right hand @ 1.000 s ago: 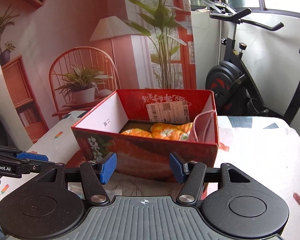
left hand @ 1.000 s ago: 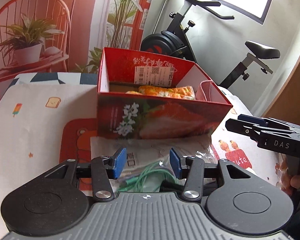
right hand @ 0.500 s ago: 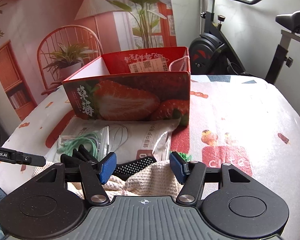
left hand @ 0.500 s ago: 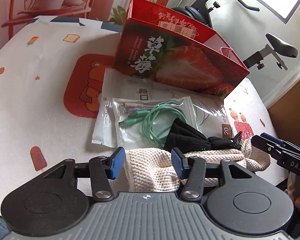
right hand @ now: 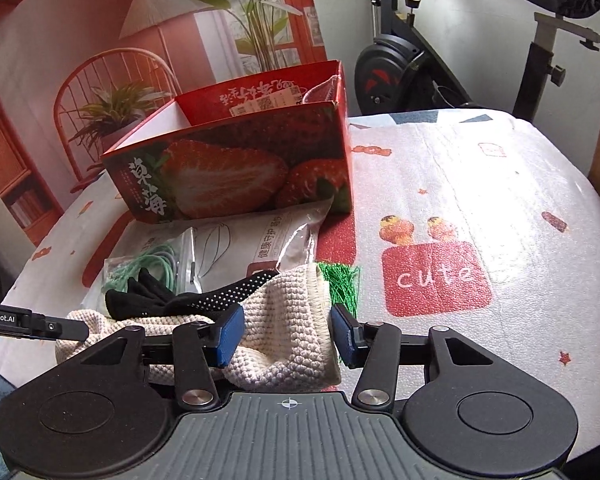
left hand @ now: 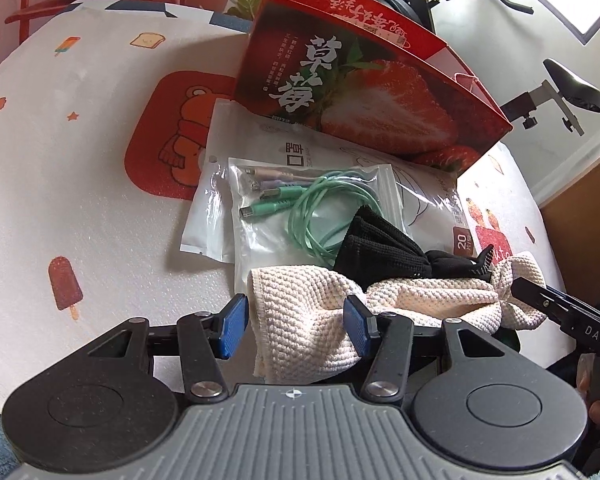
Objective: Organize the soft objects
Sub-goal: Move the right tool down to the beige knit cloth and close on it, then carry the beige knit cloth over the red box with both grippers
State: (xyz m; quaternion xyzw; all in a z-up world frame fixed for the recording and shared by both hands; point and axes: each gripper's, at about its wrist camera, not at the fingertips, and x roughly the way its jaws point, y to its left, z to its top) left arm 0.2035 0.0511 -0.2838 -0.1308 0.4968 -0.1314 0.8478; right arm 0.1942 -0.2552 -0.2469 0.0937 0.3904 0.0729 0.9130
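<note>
A red box (left hand: 364,92) was seen on the table (left hand: 80,184), with a flat white pouch (left hand: 424,196) and a bagged green cable (left hand: 324,204) laid before it. At the near edge a cream towel (left hand: 300,320) was spread, a black sock (left hand: 384,248) lying on it. The left gripper (left hand: 296,322) was held half open around the towel's left end, its pads apart from the cloth, while the right gripper (right hand: 287,334) was being closed around the right end.

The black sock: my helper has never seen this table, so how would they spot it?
Find the red strawberry box; in front of it lie plastic bags. Nearer still is a cream knitted towel, and the black sock lies across it: dark, with white grip dots.
</note>
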